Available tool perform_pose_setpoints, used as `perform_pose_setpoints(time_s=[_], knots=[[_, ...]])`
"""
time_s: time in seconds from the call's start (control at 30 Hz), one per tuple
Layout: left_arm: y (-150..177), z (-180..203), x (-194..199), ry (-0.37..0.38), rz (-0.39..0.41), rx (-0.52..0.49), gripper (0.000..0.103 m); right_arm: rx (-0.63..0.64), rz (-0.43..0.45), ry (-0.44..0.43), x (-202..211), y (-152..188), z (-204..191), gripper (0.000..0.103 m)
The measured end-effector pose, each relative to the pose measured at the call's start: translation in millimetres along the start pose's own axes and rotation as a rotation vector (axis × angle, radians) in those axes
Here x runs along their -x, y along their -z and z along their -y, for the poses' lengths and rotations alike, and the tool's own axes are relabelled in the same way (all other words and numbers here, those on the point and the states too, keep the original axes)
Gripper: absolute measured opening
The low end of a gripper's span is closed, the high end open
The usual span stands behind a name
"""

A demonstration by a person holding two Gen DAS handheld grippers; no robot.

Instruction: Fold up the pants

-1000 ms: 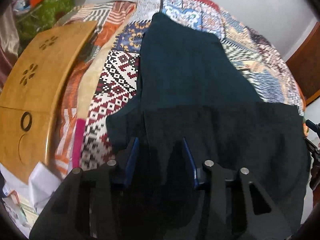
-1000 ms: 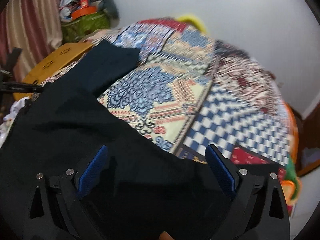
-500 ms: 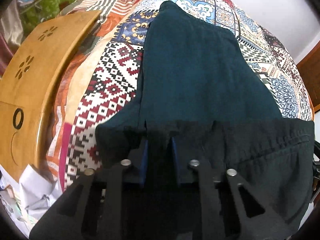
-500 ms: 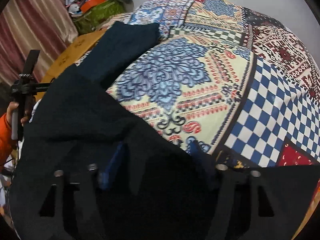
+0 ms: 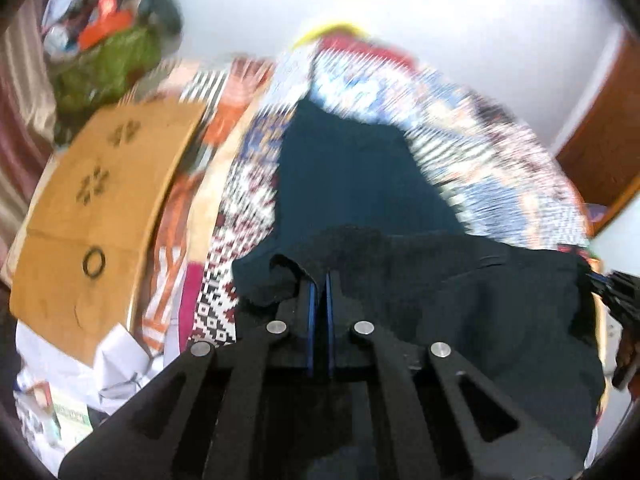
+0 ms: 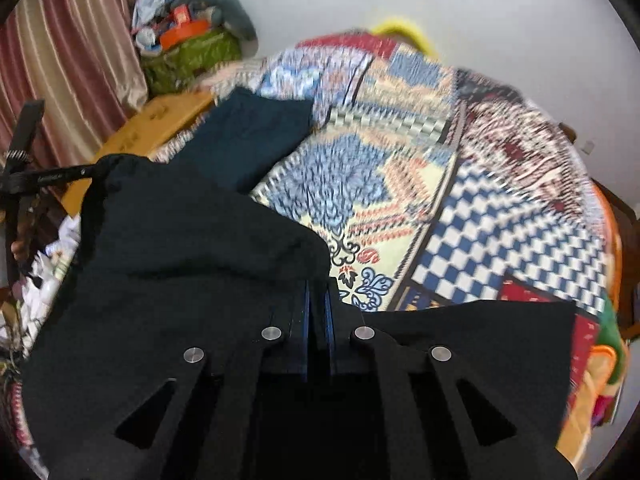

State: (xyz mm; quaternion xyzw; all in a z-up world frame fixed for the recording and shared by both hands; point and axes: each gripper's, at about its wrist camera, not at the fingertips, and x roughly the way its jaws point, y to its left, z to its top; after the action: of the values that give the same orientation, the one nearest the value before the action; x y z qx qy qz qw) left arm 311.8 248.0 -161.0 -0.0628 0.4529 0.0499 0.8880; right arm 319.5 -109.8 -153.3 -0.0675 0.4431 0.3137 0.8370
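Left gripper (image 5: 319,280) and right gripper (image 6: 317,288): jaws clenched on near edge of dark pants (image 5: 360,176), spread over patterned bed (image 6: 500,232).

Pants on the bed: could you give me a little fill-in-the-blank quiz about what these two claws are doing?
1. The dark pants lie on a patterned ___.
2. The left gripper is ___ on the pants.
3. The right gripper is shut on the ___.
4. The wooden board has a ___-shaped hole.

Missing: quilt; shut; pants; ring

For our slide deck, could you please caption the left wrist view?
Left tool shut on dark pants spread over a patterned bedspread.
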Motion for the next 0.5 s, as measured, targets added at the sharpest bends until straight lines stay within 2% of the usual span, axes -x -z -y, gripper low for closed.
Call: perform_pose_setpoints(time_s=[0.1, 0.27, 0.5], knots=[[9.0, 15.8, 38.7, 0.001, 0.06, -0.047, 0.004, 0.023, 0.056, 0.009, 31.9, 2.7, -11.7, 0.006], [36.8, 27.9, 82.2, -0.024, 0.098, -0.067, 0.004, 0.051, 0.098, 0.011, 74.3, 16.8, -36.0, 0.006], [94.3, 7.4, 127.2, -0.035, 0.129, 0.015, 0.004, 0.059, 0.148, -0.009, 117.7, 58.7, -62.8, 0.006]])
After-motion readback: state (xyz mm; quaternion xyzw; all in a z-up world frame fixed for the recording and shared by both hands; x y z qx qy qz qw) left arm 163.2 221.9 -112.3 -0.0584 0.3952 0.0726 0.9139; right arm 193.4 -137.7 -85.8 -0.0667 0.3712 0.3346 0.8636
